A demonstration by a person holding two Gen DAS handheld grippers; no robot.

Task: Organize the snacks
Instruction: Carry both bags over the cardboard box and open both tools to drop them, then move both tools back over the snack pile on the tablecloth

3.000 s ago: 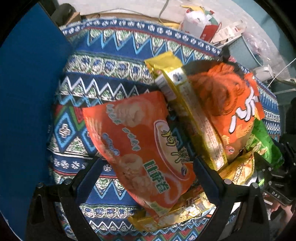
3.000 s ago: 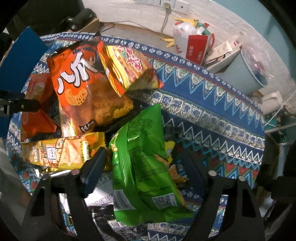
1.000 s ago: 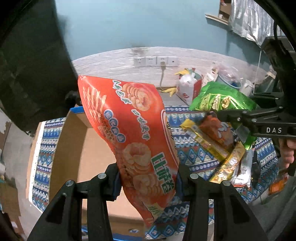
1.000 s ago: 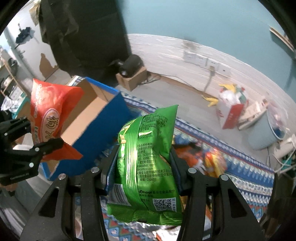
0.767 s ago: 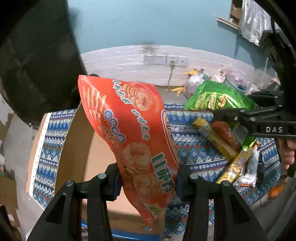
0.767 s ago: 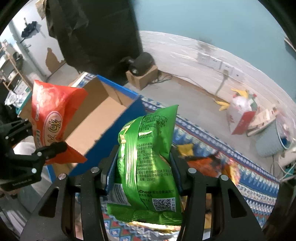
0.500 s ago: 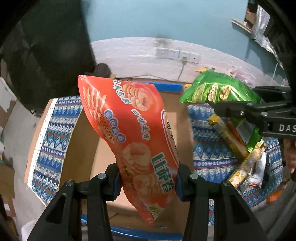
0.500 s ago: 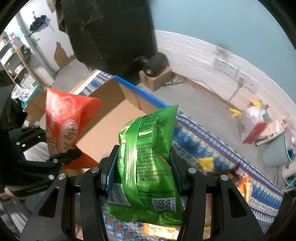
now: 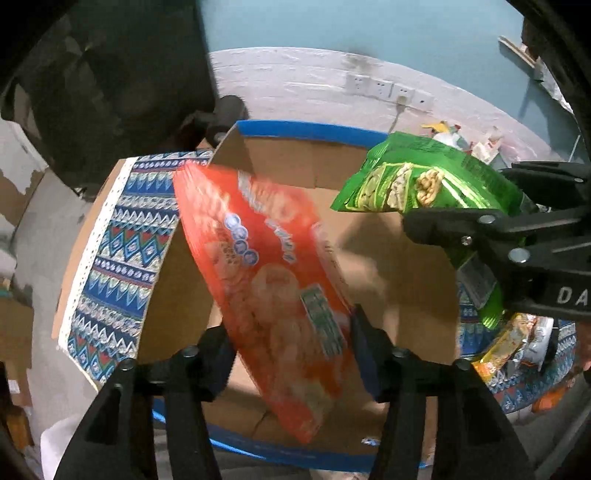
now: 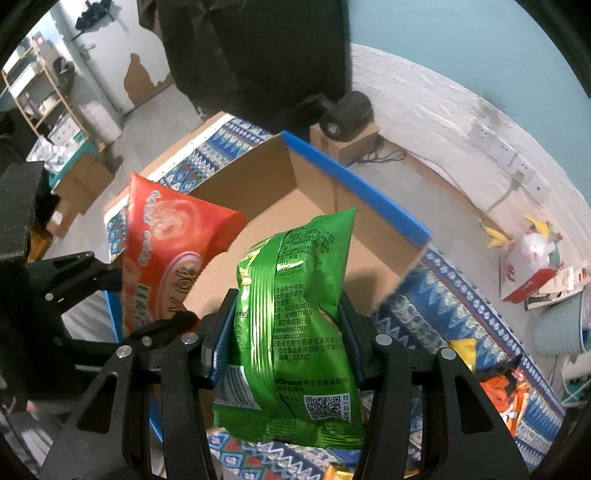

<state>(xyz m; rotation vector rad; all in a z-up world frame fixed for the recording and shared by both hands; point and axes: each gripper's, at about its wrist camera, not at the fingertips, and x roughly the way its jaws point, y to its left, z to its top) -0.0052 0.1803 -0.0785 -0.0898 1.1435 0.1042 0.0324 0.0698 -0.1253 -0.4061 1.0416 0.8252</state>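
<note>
Now | patterned tablecloth (image 9: 122, 251) | cardboard box (image 10: 258, 192) | teal wall (image 9: 351, 26)

Patterned tablecloth (image 10: 439, 310) under cardboard box (image 10: 321, 206) (open), loose snacks (image 9: 506, 347)

Both wrist views look steeply down (close in) onto the same cardboard box (image 9: 388, 266) (image 10: 266, 206).

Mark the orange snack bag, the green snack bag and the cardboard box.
orange snack bag (image 9: 273, 288): left wrist view, middle of its printed front.
green snack bag (image 10: 299, 306): right wrist view, middle of its back panel with the small print.
cardboard box (image 10: 354, 184): right wrist view, blue top edge of its far wall.
</note>
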